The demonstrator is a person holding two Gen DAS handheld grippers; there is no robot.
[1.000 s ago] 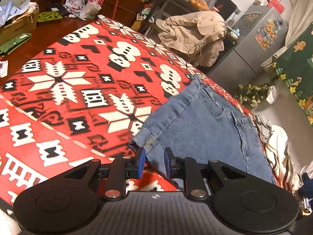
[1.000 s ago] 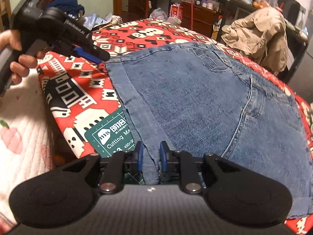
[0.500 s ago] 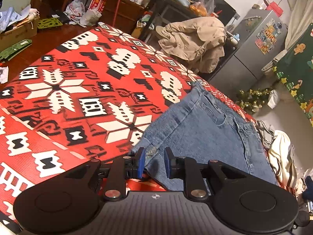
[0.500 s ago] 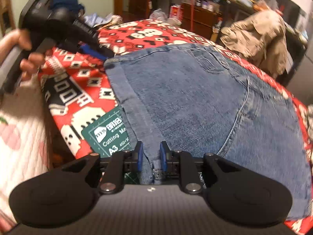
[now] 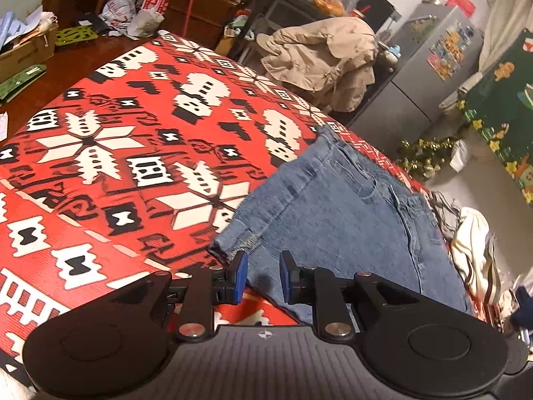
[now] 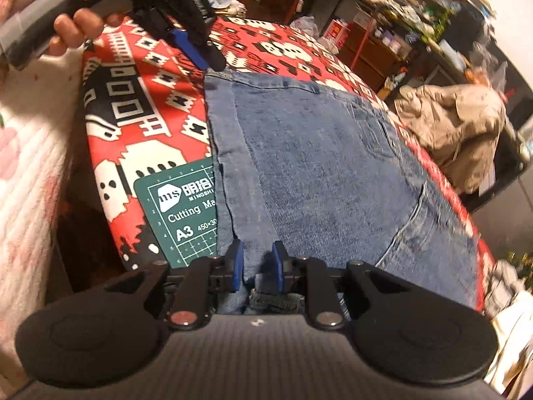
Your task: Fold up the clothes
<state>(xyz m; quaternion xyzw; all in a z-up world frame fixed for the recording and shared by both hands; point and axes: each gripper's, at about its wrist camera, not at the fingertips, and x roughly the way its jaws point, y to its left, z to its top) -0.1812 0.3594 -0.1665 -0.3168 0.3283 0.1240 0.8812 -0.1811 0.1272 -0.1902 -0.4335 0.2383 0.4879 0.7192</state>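
surface: table covered by a red cloth (image 5: 140,153) with white and black geometric motifs, filling the left and centre of both views
on the cloth: blue denim garment (image 6: 316,173) spread flat, centre right of the frame
also on the cloth: green cutting mat (image 6: 181,213), lower left, its right edge tucked under the denim

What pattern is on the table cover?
Red table cover with white and black geometric snowflake motifs; clearest in the left wrist view.
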